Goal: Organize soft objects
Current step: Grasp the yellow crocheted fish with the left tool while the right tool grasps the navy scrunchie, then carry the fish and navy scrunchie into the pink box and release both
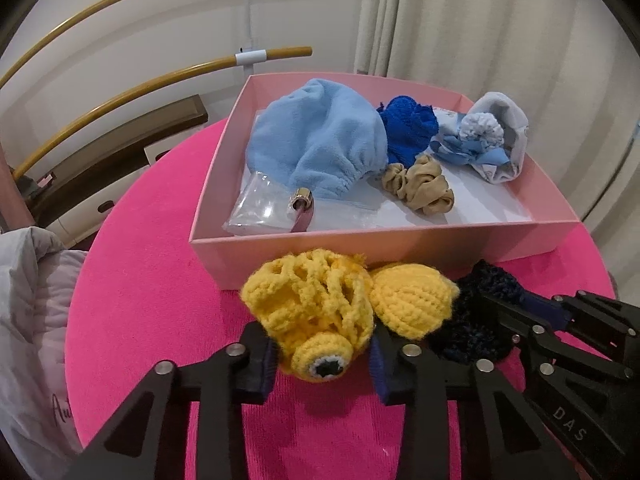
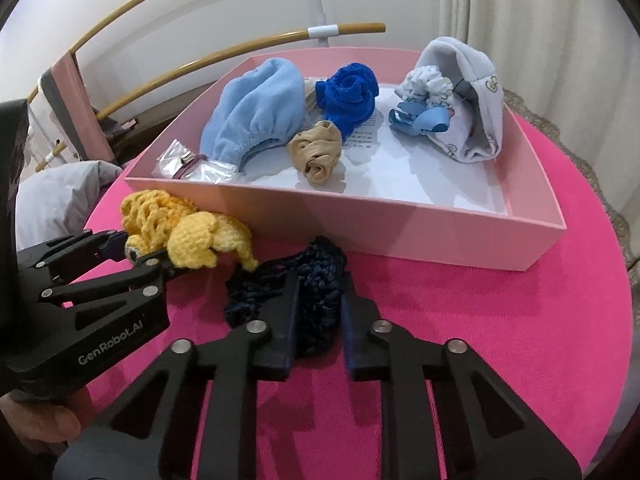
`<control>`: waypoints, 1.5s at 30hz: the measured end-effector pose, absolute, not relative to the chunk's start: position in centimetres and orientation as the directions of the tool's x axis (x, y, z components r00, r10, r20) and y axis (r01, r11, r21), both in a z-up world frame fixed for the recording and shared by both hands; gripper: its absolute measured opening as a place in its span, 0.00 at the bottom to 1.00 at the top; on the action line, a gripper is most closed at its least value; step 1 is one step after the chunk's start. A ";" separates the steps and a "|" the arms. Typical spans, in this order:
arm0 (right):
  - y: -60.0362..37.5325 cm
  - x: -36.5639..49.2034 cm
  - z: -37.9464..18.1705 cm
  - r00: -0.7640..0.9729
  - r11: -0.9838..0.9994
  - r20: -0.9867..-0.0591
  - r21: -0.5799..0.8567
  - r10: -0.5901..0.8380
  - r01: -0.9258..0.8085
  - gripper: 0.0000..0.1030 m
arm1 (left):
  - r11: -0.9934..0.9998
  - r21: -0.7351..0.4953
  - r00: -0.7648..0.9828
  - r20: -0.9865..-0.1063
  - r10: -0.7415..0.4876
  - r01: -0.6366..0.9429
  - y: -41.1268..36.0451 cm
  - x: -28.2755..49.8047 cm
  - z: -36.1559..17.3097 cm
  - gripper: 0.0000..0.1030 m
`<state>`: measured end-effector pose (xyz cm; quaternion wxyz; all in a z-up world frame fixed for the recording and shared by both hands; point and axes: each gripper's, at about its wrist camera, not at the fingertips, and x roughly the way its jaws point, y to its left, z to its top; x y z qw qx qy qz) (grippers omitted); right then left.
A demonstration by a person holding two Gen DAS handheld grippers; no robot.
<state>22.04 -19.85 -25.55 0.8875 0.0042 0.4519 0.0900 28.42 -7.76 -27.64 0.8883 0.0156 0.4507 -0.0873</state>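
Left tool (image 1: 324,364) pinching yellow crochet toy (image 1: 340,312), right tool (image 2: 316,332) clamped on navy knit (image 2: 308,280)

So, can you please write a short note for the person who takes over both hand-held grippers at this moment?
Left hand-held gripper: shut on the yellow crochet toy, which lies on the pink table in front of the box.
Right hand-held gripper: shut on the dark blue crochet piece, also on the table.
Done: the pink box already holds the light blue cap, blue cloth, beige scrunchie, white baby hat and a clear bag.
Left: probably lift both crochet items over the near wall and drop them into the free space of the box.
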 end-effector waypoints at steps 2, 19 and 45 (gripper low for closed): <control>-20.5 21.5 -25.1 0.582 0.983 -0.796 0.100 0.170 -0.151 0.13 | 0.985 -0.056 0.579 -0.803 -0.143 0.166 -7.6 28.0 -27.4 0.30; -23.5 17.0 -20.9 0.650 0.985 -0.741 0.120 0.172 -0.125 0.13 | 0.982 -0.052 0.625 -0.765 -0.156 0.181 -7.9 23.2 -23.3 0.27; -23.5 27.6 -11.8 0.689 0.992 -0.719 -0.006 0.084 -0.128 0.13 | 0.986 0.005 0.715 -0.689 -0.119 0.169 -9.4 28.6 -13.2 0.28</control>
